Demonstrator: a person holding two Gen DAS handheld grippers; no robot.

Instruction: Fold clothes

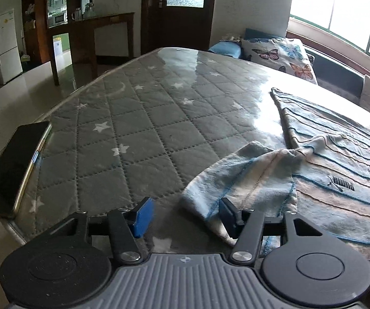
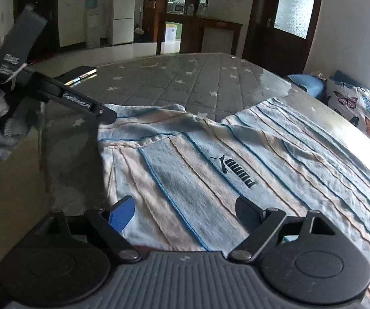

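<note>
- Striped Puma shirt [image 2: 236, 154] lies flat near the table's [image 1: 133, 118] near edge, sleeve [image 1: 246, 177] flopped out.
- Left gripper [image 1: 185, 213] and right gripper [image 2: 182, 213] both gape wide, holding nothing.
- Likely next: pinch the sleeve and fold inward.

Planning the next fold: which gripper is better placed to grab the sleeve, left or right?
Left. The left gripper is open with the bunched sleeve right at its fingertips. The right gripper is open over the shirt body near the logo, away from that sleeve.
</note>
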